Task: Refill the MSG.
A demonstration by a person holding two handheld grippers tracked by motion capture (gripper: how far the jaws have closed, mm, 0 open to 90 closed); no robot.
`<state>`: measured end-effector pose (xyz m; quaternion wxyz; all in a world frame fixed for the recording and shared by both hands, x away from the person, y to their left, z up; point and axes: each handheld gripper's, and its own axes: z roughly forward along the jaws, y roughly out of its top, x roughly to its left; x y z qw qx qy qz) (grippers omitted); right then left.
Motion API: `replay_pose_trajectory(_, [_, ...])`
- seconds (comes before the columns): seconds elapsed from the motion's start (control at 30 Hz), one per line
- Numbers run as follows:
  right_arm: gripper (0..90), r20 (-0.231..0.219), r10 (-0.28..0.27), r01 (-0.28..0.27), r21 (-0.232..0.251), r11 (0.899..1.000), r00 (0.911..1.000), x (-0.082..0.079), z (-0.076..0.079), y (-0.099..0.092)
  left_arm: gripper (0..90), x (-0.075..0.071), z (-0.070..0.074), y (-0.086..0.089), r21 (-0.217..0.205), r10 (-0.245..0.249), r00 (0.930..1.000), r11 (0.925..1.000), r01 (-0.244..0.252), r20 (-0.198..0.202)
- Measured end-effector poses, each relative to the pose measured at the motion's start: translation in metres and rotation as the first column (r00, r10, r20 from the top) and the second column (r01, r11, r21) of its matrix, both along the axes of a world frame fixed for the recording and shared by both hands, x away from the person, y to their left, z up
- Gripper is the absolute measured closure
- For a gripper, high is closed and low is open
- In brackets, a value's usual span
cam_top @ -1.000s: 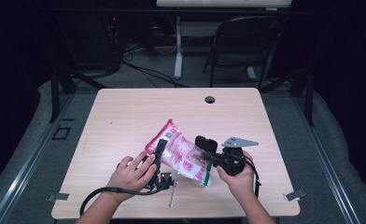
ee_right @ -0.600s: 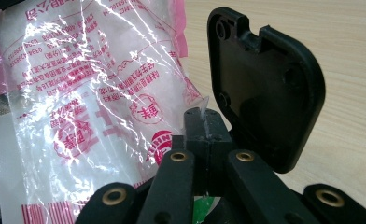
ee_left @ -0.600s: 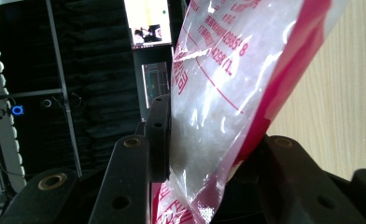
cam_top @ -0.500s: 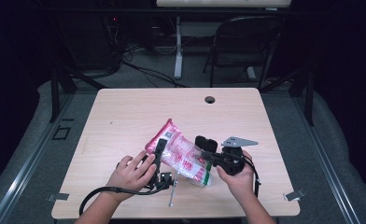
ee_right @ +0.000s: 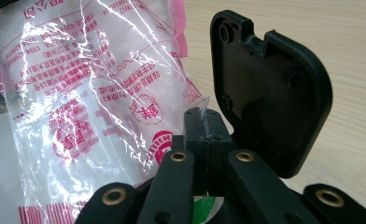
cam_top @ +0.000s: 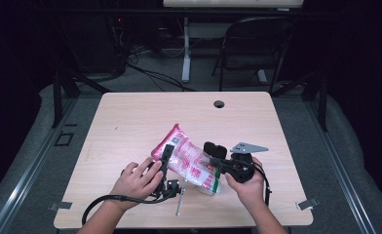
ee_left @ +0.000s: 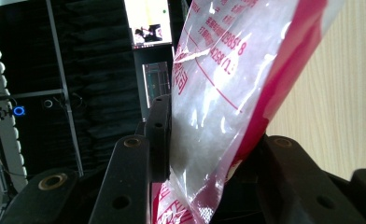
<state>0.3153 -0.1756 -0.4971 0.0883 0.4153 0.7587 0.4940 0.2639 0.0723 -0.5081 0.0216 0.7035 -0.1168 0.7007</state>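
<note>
Bag at lower centre, unmoved since before, pinched by both left gripper and right gripper.

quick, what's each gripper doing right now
Left gripper: closed on the pink-and-clear plastic bag.
Right gripper: shut, pinching the bag's edge.

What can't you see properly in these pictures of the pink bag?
- Bag contents: white filling, too blurred to name in any view.
- Its print: small in the high view, cut off by edges in both gripper views.
- Left gripper far pad: hidden behind the bag.
- Right gripper pads: pressed together on the bag's corner.
</note>
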Motion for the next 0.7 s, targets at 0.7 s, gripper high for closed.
replay_pose_trajectory(0.7, [90.0,0.007,-0.001,0.001,0.012,1.000,1.0000,0.0006,0.0009,0.0016,65.7,-0.0001,0.0031,0.0006,0.014,-0.002,1.0000,0.9999,0.002,0.008])
